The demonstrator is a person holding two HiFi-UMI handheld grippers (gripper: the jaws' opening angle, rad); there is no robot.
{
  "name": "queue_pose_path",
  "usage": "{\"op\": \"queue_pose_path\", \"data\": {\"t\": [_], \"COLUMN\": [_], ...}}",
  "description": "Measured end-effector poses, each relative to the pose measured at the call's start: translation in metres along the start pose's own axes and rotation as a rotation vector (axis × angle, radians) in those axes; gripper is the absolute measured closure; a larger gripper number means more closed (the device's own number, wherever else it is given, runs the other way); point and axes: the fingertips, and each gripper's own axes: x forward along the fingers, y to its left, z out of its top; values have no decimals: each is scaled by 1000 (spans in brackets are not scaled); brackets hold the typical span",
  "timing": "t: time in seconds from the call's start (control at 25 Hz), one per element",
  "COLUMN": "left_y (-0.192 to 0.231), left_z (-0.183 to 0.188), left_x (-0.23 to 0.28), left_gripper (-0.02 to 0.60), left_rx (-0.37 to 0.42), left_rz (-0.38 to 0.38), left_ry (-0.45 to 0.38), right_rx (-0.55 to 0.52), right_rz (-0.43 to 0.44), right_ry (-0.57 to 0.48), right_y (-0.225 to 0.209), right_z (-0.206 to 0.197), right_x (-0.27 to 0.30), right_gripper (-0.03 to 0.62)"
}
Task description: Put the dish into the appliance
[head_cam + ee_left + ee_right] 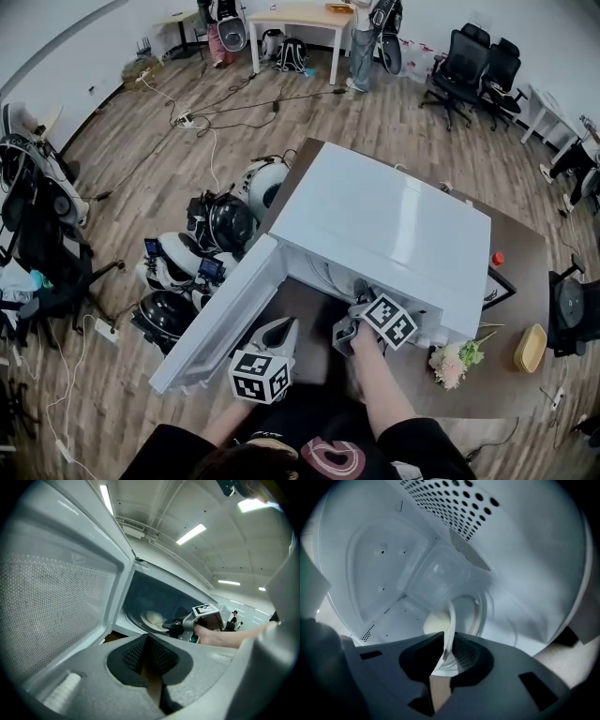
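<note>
The white microwave stands on a brown table with its door swung wide to the left. My right gripper reaches into the cavity. It is shut on the rim of a white dish that carries a pale lump of food. In the left gripper view the dish sits low inside the cavity, with the right gripper at its near edge. My left gripper waits outside, in front of the open door. Its jaws are shut with nothing between them.
A bunch of flowers and a wooden bowl lie on the table right of the microwave. Several helmets and gadgets are heaped on the floor to its left. Office chairs stand far back.
</note>
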Motion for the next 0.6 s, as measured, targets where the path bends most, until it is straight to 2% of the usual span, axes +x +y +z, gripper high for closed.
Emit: {"op": "queue_pose_path", "data": {"t": [0.36, 0.48, 0.6], "left_y": [-3, -9, -7], "left_z": [-2, -3, -3], "left_x": [2, 4, 4], "left_gripper": [572, 572, 572], "left_rx": [13, 39, 34], "left_rz": [-1, -14, -9], "left_ry": [13, 19, 15], "right_rx": [-69, -130, -220], "right_rz": [-5, 11, 16], "right_ry": [18, 36, 51], "right_y": [4, 11, 16], "right_z": [4, 1, -3], "right_x": [6, 9, 9], "right_gripper": [535, 505, 466]}}
